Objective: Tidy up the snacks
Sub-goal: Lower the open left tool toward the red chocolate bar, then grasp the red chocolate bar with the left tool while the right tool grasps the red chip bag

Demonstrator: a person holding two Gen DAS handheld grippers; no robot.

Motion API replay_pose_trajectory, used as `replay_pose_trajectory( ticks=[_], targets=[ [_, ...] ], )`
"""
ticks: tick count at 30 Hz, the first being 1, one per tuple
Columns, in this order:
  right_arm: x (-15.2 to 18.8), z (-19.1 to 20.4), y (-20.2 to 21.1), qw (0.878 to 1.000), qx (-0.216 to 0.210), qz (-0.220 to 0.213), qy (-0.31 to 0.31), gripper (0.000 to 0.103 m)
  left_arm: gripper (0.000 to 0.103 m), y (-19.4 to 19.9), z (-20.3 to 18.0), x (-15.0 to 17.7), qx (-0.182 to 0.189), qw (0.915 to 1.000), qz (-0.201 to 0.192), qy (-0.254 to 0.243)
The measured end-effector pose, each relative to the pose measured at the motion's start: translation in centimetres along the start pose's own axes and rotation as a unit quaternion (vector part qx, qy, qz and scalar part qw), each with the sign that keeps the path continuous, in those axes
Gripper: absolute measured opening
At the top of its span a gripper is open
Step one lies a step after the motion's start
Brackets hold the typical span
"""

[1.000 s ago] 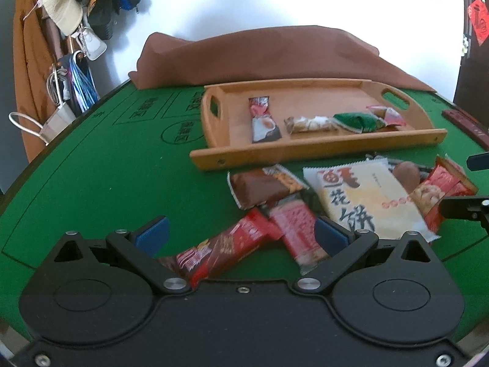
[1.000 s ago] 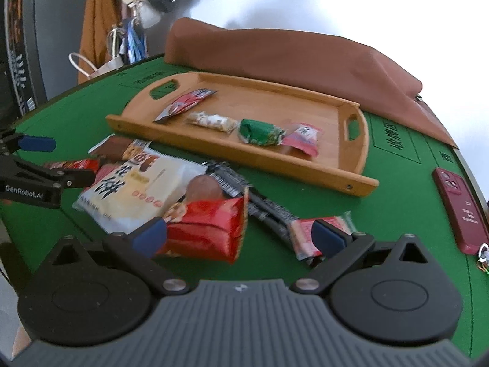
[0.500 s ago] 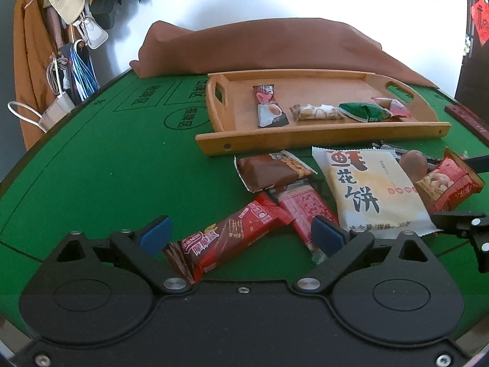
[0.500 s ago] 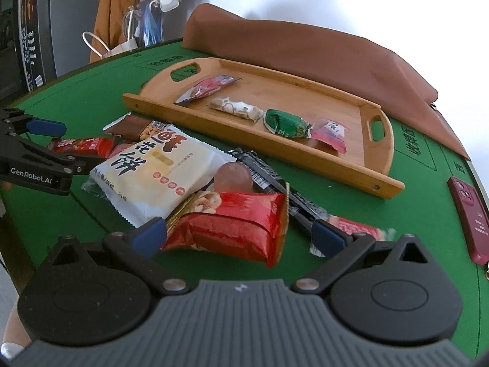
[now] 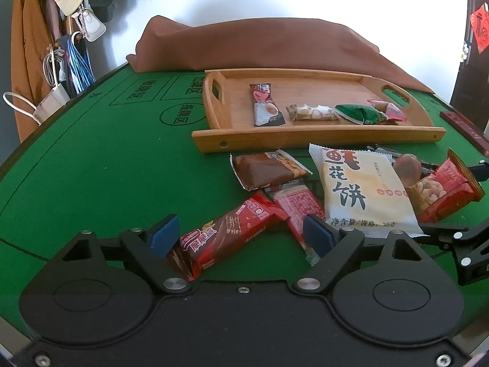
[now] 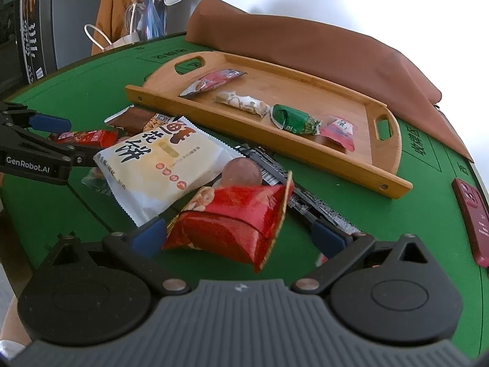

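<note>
1. Left wrist view: my left gripper is spread wide over the green table, and its body cuts off the near end of the long red bar lying between the blue pads, so I cannot tell whether either pad touches it.
2. A second red packet lies partly under that bar and the brown packet. The white pastry bag carries large Chinese characters. A red nut pouch sits at its right edge.
3. The wooden tray behind holds four small snacks in a row; their print is too small to read.
4. Right wrist view: my right gripper is also spread, with the red nut pouch lying between its fingers; contact is unclear.
5. A round brown sweet rests between the pouch and the white bag; a dark striped wrapper runs beneath the pouch, mostly hidden.
6. The left gripper reaches in from the left edge, and its arm reads "GenRobot.AI".
7. A dark red phone lies at the right, partly cut off by the frame.
</note>
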State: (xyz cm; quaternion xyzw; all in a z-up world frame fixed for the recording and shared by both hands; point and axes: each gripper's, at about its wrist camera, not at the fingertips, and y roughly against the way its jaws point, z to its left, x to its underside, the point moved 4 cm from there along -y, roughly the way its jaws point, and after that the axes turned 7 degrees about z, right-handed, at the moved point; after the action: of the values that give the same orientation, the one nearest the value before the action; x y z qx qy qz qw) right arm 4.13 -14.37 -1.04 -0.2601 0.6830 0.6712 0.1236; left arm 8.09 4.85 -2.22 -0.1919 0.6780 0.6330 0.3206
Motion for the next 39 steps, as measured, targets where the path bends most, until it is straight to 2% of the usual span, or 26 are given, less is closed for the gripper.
replay_pose_trajectory(
  ticks=[7, 12, 13, 19, 26, 28, 33, 37, 39],
  targets=[
    [0.0, 0.1, 0.1, 1.0, 0.0, -0.002, -0.002, 0.103, 0.074, 0.7, -0.4, 0.4, 0.003, 1.0, 0.005, -0.004],
    [-0.1, -0.2, 0.3, 1.0, 0.0, -0.007, -0.007, 0.103, 0.052, 1.9, -0.9, 1.1, 0.014, 0.9998, 0.01, -0.009],
    [-0.1, -0.3, 0.4, 1.0, 0.001, -0.008, -0.008, 0.103, 0.05, 2.1, -0.9, 1.1, 0.013, 0.9998, 0.009, -0.011],
    [-0.4, -0.3, 0.6, 1.0, 0.005, -0.015, -0.005, 0.103, 0.05, 1.8, -1.1, 0.9, -0.004, 0.9998, 0.006, -0.019],
    [-0.5, -0.1, 0.8, 0.999, 0.001, -0.032, -0.007, 0.102, 0.05, 0.4, -0.7, 0.4, -0.009, 0.9998, 0.015, -0.002],
    [-0.5, -0.1, 0.9, 0.999, -0.004, -0.029, -0.014, 0.1, 0.048, 0.3, -0.7, 0.3, -0.007, 0.9999, 0.016, 0.0],
    [-0.1, 0.1, 1.2, 0.999, -0.017, -0.023, -0.024, 0.092, 0.024, 0.6, -1.1, 0.4, 0.001, 0.9999, 0.016, -0.003],
    [0.0, 0.5, 1.7, 0.999, -0.01, -0.028, -0.016, 0.087, 0.024, 0.8, -1.4, 0.5, 0.004, 0.9998, 0.017, -0.006],
    [0.0, 0.7, 1.8, 0.999, -0.005, -0.031, -0.014, 0.079, 0.024, 0.9, -1.5, 0.5, 0.003, 0.9998, 0.017, -0.005]
  ],
)
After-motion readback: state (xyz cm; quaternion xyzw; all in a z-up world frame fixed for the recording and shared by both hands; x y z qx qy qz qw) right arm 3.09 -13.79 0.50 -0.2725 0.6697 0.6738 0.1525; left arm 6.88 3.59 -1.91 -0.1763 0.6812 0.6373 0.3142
